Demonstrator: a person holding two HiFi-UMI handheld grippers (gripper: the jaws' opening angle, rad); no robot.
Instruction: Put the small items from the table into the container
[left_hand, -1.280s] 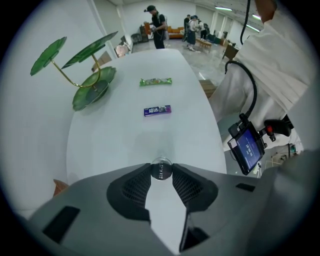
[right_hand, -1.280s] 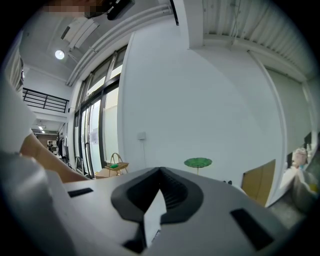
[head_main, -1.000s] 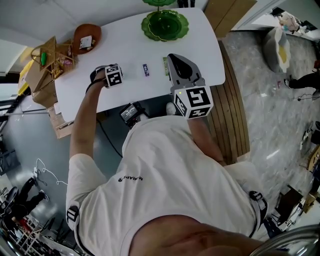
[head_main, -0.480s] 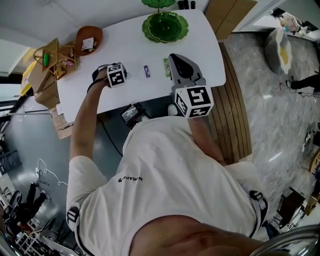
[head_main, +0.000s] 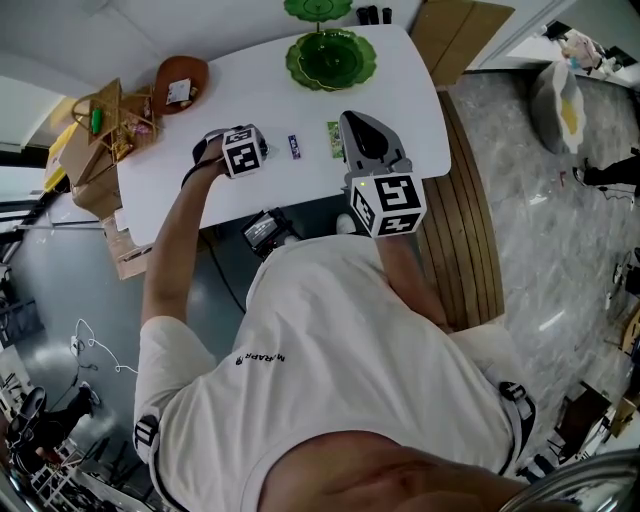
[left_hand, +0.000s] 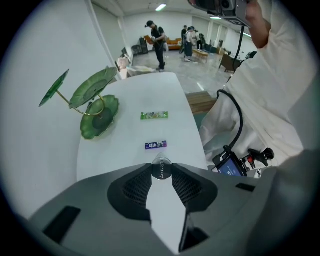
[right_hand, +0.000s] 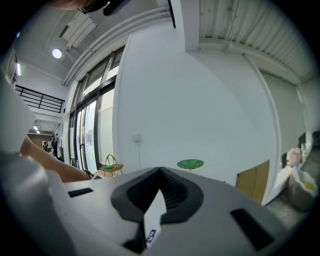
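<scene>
Item: small clear piece (left_hand: 161, 168), pinched at my left gripper's (left_hand: 161, 171) jaw tips; I judge it light, slick and crushable, best gripped mid-body; right gripper (right_hand: 159, 173) pressed together, empty.

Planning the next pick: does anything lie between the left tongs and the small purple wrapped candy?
Nothing visible does: only bare white table lies between the left tongs and the small purple wrapped candy. The tongs are shut on a small clear round piece, and the green wrapped candy lies beyond the purple one.
</scene>
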